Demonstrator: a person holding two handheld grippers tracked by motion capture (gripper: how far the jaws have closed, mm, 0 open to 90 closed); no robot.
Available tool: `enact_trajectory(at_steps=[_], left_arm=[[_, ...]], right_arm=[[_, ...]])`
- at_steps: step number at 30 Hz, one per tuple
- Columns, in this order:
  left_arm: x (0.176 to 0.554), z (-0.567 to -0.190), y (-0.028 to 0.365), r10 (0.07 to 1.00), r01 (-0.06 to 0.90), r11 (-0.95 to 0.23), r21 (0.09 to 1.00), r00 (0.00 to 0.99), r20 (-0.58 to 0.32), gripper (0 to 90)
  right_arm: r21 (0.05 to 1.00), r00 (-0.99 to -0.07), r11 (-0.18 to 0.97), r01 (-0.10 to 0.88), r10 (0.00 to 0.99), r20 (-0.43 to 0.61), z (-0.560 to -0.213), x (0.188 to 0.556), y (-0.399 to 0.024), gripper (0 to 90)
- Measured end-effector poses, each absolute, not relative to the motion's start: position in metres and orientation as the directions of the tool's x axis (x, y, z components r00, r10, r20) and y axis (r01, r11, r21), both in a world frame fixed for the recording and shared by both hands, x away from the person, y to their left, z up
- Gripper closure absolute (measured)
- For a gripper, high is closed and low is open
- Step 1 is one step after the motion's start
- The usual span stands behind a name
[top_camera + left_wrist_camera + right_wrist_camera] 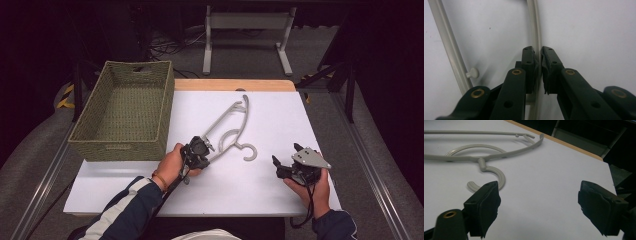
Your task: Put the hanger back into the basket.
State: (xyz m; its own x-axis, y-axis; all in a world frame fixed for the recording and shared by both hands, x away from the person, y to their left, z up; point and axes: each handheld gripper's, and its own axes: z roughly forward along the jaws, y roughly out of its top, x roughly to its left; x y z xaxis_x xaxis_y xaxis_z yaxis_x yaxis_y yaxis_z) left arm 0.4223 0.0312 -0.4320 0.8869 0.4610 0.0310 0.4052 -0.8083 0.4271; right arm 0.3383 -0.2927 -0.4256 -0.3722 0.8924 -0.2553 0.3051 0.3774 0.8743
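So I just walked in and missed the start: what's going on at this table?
A person is working with a handheld gripper in each hand at a white table. The left gripper is clamped shut on one arm of a grey plastic clothes hanger, which lies flat on the table. The right gripper hovers open just to the right of the hanger's hook, holding nothing. An empty green woven basket sits at the table's left edge.

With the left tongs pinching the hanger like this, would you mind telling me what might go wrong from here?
1. The left tongs grip the grey hanger near one end of a thin arm, so its long free end may swing or twist when lifted.
2. The woven basket stands close beside it; the hanger's hook might catch its rim.
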Motion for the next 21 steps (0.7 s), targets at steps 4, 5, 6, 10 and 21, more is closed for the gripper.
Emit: enact_trajectory(at_steps=[4, 5, 6, 10, 21], left_arm=[[0.430, -0.431, 0.019, 0.449, 0.399, -0.816, 0.419, 0.893, 0.025, 74.8], [0.431, -0.431, 0.017, 0.451, 0.402, -0.814, 0.419, 0.892, 0.020, 74.2], [0.434, -0.431, 0.015, 0.447, 0.402, -0.815, 0.417, 0.894, 0.012, 74.2], [0.441, -0.430, 0.009, 0.421, 0.391, -0.834, 0.389, 0.907, -0.007, 71.7], [0.441, -0.432, 0.008, 0.421, 0.378, -0.829, 0.412, 0.907, 0.015, 80.4]], right_arm=[[0.873, -0.375, 0.377, 0.310, 0.892, -0.253, -0.426, 0.339, -0.293, 17.8], [0.872, -0.374, 0.379, 0.311, 0.892, -0.254, -0.426, 0.339, -0.294, 17.8], [0.872, -0.374, 0.379, 0.311, 0.892, -0.254, -0.426, 0.339, -0.294, 17.8], [0.874, -0.370, 0.371, 0.314, 0.895, -0.247, -0.426, 0.340, -0.296, 17.8], [0.871, -0.378, 0.380, 0.313, 0.891, -0.252, -0.426, 0.340, -0.293, 18.0]])
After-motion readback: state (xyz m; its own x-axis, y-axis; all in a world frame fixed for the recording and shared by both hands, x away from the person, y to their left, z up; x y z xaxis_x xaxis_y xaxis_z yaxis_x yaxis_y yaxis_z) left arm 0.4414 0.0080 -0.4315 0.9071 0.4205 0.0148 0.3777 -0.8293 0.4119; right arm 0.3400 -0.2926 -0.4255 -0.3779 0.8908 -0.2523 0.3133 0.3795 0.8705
